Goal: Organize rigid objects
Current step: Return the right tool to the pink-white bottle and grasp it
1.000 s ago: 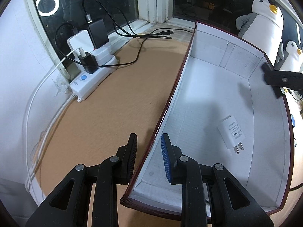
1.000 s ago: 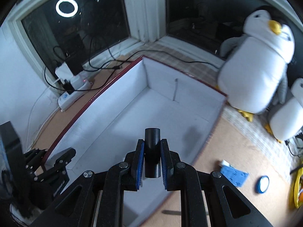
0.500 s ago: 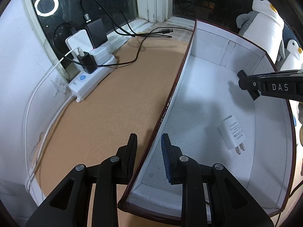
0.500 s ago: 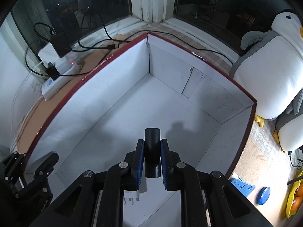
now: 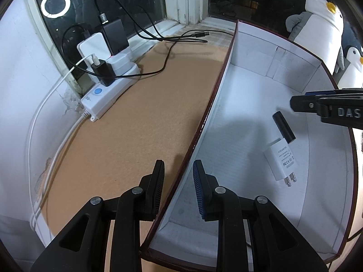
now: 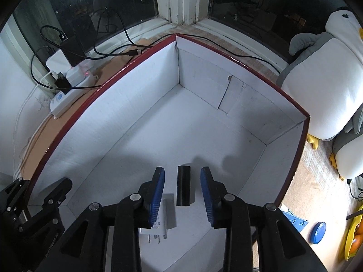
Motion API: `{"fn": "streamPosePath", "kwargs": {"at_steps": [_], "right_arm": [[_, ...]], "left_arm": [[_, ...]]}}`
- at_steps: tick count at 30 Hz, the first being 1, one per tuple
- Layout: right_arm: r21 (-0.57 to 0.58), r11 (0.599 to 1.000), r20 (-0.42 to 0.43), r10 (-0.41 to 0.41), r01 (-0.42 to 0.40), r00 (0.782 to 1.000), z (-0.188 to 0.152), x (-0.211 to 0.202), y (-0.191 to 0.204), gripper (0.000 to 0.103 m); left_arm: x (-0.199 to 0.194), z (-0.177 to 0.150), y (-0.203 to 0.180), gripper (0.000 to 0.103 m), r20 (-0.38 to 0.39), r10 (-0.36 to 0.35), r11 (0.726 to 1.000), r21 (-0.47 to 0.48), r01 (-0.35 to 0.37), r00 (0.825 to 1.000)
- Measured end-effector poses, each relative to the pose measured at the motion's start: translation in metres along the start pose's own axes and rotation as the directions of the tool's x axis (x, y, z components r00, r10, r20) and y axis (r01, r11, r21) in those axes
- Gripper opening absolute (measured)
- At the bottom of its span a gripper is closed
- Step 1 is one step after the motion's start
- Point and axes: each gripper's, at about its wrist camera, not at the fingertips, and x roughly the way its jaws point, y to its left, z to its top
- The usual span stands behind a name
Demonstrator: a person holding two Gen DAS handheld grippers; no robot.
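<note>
A white box with a dark red rim (image 5: 211, 104) (image 6: 127, 68) stands on the brown table. Inside lie a white plug adapter (image 5: 282, 159) (image 6: 168, 215) and a black cylinder (image 5: 283, 127) (image 6: 183, 188), which rests partly on the adapter. My right gripper (image 6: 182, 190) is open above the cylinder, which lies free between its jaws; it shows at the right edge of the left wrist view (image 5: 326, 108). My left gripper (image 5: 178, 190) straddles the box's left wall, jaws apart on either side; whether they touch it I cannot tell.
A white power strip (image 5: 109, 86) with chargers and black cables sits by the window at the back left. Plush penguins (image 6: 322, 86) stand right of the box. A blue lid (image 6: 318, 232) and a blue flat piece (image 6: 293, 221) lie on the table at the right.
My right gripper has come down into the box and opened, letting go of the black cylinder, which now lies against the adapter. The left gripper has stayed at the wall.
</note>
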Motion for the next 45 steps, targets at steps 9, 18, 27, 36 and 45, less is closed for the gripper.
{"fn": "streamPosePath", "kwargs": {"at_steps": [9,18,27,36,45], "right_arm": [[0.08,0.995,0.097,0.056,-0.064,0.994,-0.023,-0.048,-0.017,0.03],[0.189,0.978,0.2,0.05,-0.089,0.979,-0.082,-0.102,-0.057,0.03],[0.378,0.925,0.178,-0.019,-0.05,0.984,-0.17,-0.113,-0.138,0.031],[0.453,0.891,0.072,-0.062,0.023,0.995,-0.237,-0.083,-0.183,0.032],[0.414,0.909,0.046,-0.064,0.039,0.997,-0.233,-0.062,-0.186,0.032]], "left_arm": [[-0.003,-0.001,0.0,0.024,0.002,0.004,1.0,0.004,-0.004,1.0],[-0.014,-0.005,-0.001,0.024,0.016,0.014,1.0,0.018,-0.015,1.0],[-0.024,-0.011,-0.001,0.024,0.024,0.021,1.0,0.02,-0.021,1.0],[-0.029,-0.013,-0.001,0.024,0.022,0.029,0.999,0.014,-0.03,0.999],[-0.034,-0.014,-0.001,0.024,0.024,0.036,0.999,0.016,-0.037,0.999]]}}
